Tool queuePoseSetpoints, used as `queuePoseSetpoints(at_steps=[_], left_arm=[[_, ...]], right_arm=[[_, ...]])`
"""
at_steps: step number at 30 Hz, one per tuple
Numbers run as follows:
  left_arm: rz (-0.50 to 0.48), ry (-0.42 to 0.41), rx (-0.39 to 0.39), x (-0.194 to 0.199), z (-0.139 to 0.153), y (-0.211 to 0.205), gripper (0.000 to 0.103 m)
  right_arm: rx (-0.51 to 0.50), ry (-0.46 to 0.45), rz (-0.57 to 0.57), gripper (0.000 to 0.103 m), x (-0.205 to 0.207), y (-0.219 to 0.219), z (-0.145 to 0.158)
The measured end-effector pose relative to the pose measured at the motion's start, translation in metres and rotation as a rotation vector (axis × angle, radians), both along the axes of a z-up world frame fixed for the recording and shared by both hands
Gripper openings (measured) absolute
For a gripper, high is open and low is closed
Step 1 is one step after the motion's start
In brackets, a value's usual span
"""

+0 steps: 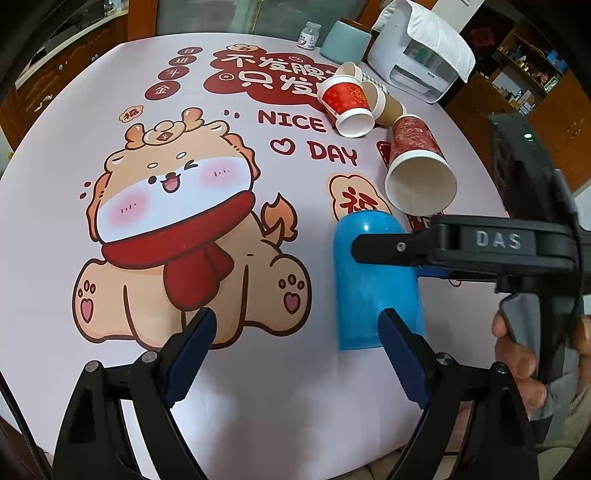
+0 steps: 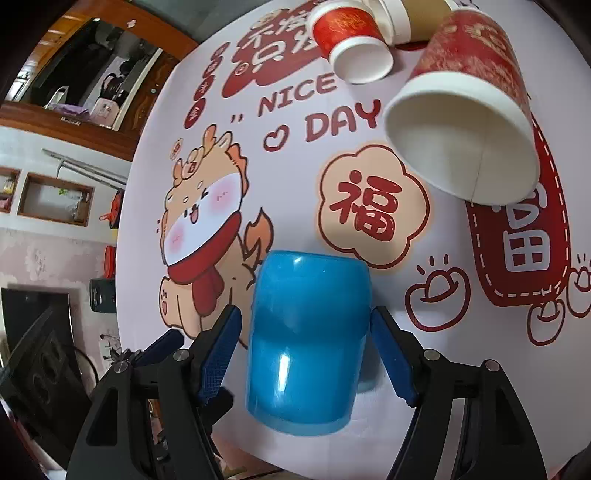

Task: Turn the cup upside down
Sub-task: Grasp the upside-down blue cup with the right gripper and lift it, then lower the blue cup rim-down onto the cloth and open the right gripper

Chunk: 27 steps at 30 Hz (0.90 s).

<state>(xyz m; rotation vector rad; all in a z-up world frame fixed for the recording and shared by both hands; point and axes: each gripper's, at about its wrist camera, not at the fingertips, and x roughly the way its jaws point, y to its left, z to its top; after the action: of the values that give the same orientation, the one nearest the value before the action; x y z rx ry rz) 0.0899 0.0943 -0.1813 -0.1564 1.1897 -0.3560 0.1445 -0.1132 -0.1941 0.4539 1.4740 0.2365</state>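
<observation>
A blue plastic cup stands upside down on the printed tablecloth, closed end up; it also shows in the right wrist view. My right gripper is open, its blue pads on either side of the cup with small gaps; in the left wrist view its black finger reaches in from the right across the cup. My left gripper is open and empty, just left of the cup, near the table's front edge.
Several paper cups lie on their sides beyond the blue cup: a large red one, a small red one and a brown one. A white appliance, a teal canister and a small bottle stand at the back.
</observation>
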Motion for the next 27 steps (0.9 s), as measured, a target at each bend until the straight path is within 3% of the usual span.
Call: queuePoseSetpoints(at_steps=[10, 16, 18, 21, 24, 27], left_arm=[[0.01, 0.007, -0.001, -0.001, -0.001, 0.006, 0.088], [0.009, 0.0, 0.004, -0.003, 0.001, 0.005, 0.088], [0.004, -0.008, 0.008, -0.004, 0.003, 0.002, 0.088], [-0.005, -0.025, 0.012, -0.006, 0.005, -0.005, 0.088], [-0.016, -0.035, 0.017, -0.006, 0.007, -0.014, 0.088], [-0.031, -0.041, 0.024, -0.008, 0.007, -0.024, 0.088]], right_arm=[[0.029, 0.069, 0.036, 0.07, 0.012, 0.007, -0.018], [0.027, 0.006, 0.007, 0.069, 0.003, -0.013, -0.008], [0.042, -0.044, -0.008, 0.069, -0.002, -0.024, 0.001], [0.019, -0.19, -0.029, 0.069, -0.015, -0.041, 0.022], [-0.055, -0.39, -0.066, 0.069, -0.033, -0.058, 0.042], [-0.131, -0.502, -0.071, 0.069, -0.042, -0.069, 0.046]])
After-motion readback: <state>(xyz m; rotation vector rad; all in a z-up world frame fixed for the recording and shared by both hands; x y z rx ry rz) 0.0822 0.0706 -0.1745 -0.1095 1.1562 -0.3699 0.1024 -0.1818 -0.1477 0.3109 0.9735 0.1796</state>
